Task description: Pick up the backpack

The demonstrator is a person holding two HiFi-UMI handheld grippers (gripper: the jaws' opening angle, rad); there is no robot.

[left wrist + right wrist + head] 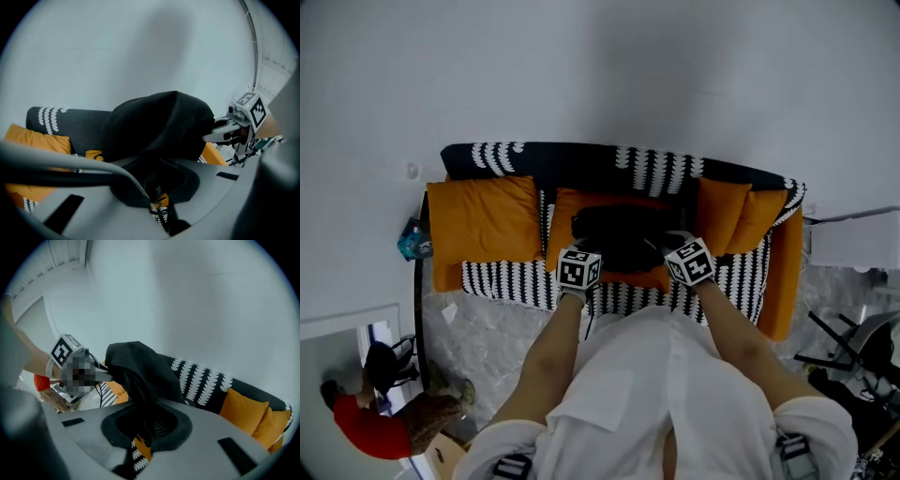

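Over orange-cushioned patterned sofa [656, 169], left gripper [154, 199] and right gripper [144, 434] — jaws nearly closed — each clamped on black fabric backpack [623, 234]

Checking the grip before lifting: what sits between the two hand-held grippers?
The black backpack, its sides clamped by the left hand-held gripper and right hand-held gripper; the head view shows it.

Both arms reach forward, side by side. Left gripper [157, 200] and right gripper [145, 437] angle downward, jaws clamped on the backpack [623, 234].
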